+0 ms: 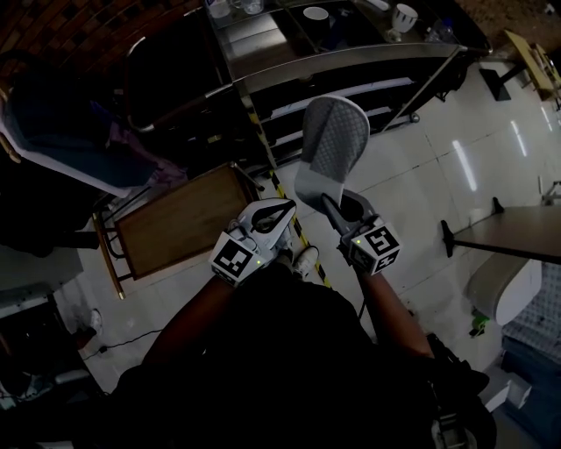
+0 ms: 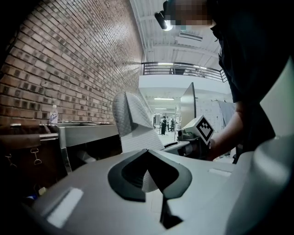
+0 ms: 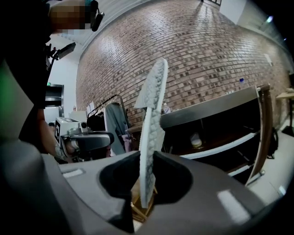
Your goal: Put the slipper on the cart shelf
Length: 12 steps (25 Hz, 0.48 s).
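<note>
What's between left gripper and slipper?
Nothing: from the left gripper, its own view shows the slipper unobstructed. In head view, only striped floor tape lies beneath.

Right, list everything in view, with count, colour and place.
slipper: one, light grey, held on edge in front of the cart
cart: one, dark metal with shelves, ahead by the brick wall
brick wall: one, reddish brown, behind the cart
dishes: several, white, on the cart's top
wooden table: one, brown, on the floor at the left
floor tape: one stripe, yellow and black, running towards the cart
round table: one, dark, at the right edge
left hand-held gripper: one, grey-white, jaws together, empty
right hand-held gripper: one, grey-white, clamped on one end of the slipper
</note>
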Tool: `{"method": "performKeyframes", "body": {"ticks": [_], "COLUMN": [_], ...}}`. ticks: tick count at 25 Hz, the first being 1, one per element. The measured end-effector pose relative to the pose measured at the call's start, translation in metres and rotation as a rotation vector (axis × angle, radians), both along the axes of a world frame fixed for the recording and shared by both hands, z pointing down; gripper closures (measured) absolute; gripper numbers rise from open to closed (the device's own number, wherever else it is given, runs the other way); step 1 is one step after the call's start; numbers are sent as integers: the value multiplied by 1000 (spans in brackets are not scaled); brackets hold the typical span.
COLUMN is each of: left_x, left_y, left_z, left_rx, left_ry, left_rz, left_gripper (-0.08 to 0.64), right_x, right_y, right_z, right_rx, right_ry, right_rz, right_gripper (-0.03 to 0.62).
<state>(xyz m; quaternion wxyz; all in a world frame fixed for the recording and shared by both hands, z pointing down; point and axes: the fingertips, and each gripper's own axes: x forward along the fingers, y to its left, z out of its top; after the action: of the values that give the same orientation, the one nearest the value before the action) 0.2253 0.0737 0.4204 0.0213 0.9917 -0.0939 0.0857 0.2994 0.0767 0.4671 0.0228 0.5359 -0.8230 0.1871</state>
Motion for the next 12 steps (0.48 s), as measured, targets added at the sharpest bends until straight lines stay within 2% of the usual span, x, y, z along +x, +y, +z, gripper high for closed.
{"method": "performKeyframes", "body": {"ticks": [4,9,12], "left_x": [9,17,19], "left_y": [-27,-62,-82], "left_z": [6,9,15], "left_rx": [-32,-25,-20], "left_ry": [18,49,65], "left_rz": [11,46,63], "left_gripper": [558,558,558], "right_x": [-2,-12,-17], "right_y": [-21,-43,-58], "right_z": [29,71,95], "right_rx": [-82,-212,-283], "right_ry": [18,30,-5], "right_rz": [-46,-95,-130], "right_gripper": [526,526,526]}}
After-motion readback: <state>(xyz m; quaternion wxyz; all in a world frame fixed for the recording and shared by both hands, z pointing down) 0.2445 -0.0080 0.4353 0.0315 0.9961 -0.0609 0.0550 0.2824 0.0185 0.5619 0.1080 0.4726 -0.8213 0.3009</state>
